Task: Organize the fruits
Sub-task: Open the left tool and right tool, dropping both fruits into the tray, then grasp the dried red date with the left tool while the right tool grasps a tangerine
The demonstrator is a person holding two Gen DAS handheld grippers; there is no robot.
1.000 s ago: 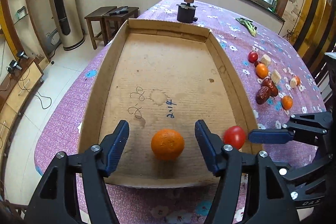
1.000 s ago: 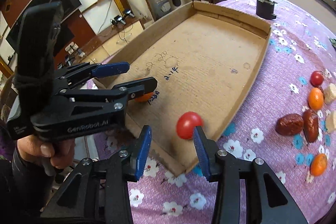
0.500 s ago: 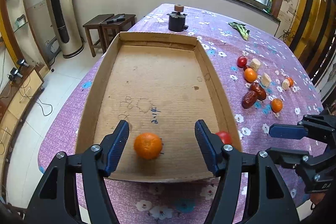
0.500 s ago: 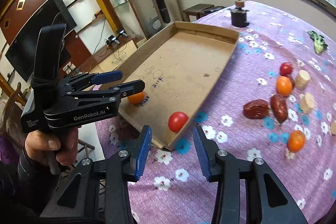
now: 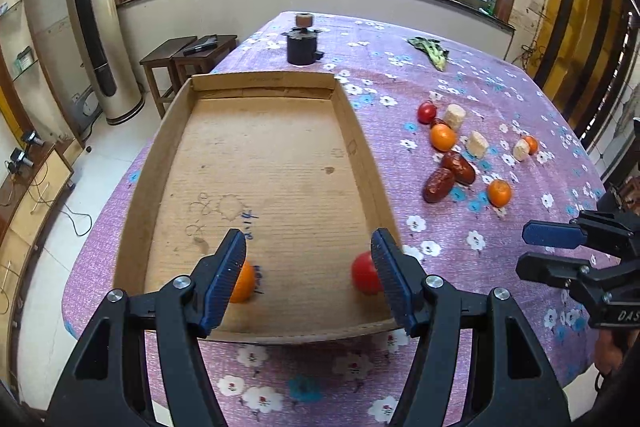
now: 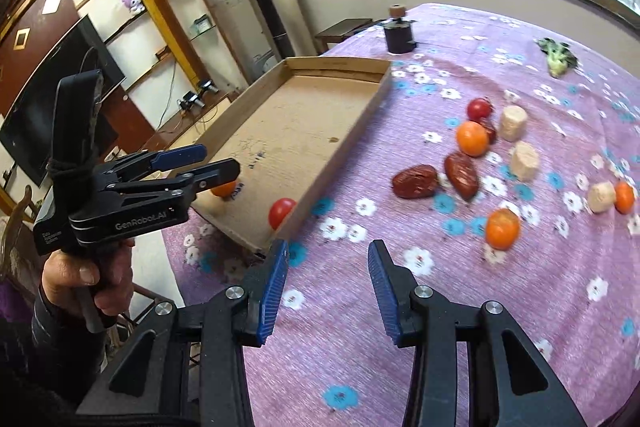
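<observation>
A shallow cardboard tray (image 5: 176,131) lies on the purple flowered table. An orange (image 5: 243,281) and a red tomato (image 5: 362,277) rest on its near end, both partly hidden by my left fingers; they also show in the right wrist view, orange (image 6: 223,188) and tomato (image 6: 281,211). My left gripper (image 5: 308,283) is open and empty, above the tray's near edge. My right gripper (image 6: 326,283) is open and empty over the cloth right of the tray. Loose oranges (image 6: 502,228), red dates (image 6: 414,181), a tomato (image 6: 479,109) and pale chunks (image 6: 524,155) lie to the right.
A black jar (image 5: 302,45) with a cork stands beyond the tray's far end. A green vegetable (image 5: 430,51) lies at the far right of the table. Wooden stools (image 5: 180,55) and a tall air conditioner (image 5: 96,27) stand off the table's left side.
Both grippers have pulled back and up from the tray. The right gripper let go of the red tomato, which now rests in the tray, and swung right over the cloth.
</observation>
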